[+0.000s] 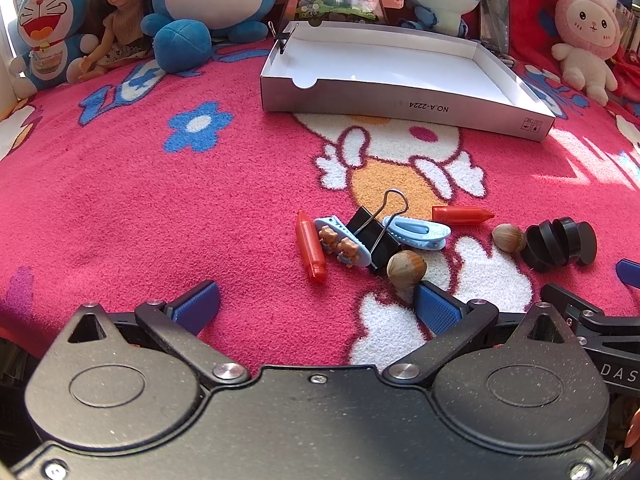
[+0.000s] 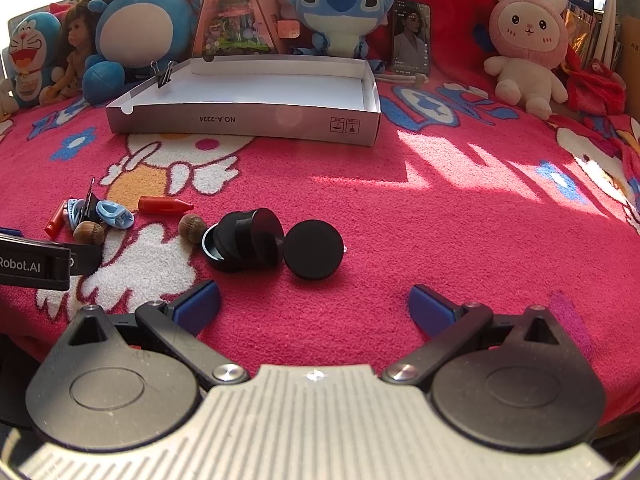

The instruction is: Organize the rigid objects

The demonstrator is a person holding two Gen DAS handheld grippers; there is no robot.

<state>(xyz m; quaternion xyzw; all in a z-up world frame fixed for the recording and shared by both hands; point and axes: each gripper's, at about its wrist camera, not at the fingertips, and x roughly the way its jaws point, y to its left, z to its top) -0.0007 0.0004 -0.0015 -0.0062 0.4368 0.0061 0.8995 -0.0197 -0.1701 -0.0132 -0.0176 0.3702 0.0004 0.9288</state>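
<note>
A pile of small things lies on the pink blanket: two red crayons (image 1: 310,249) (image 1: 462,214), a blue hair clip with bears (image 1: 340,245), a black binder clip (image 1: 374,236), a plain blue clip (image 1: 418,232), two hazelnuts (image 1: 406,267) (image 1: 508,238) and a black round container (image 1: 558,243). The container (image 2: 242,245) lies on its side with its lid (image 2: 314,249) beside it. A white shallow box (image 1: 400,104) (image 2: 248,120) stands behind, a binder clip (image 2: 164,74) on its rim. My left gripper (image 1: 316,308) is open, just short of the pile. My right gripper (image 2: 314,306) is open, just short of the lid.
Plush toys, a doll (image 1: 116,16), a triangular toy house (image 2: 236,12) and a phone (image 2: 411,38) line the back edge. The left gripper's body (image 2: 36,266) shows at the left of the right wrist view. Sunlit blanket (image 2: 500,168) lies to the right.
</note>
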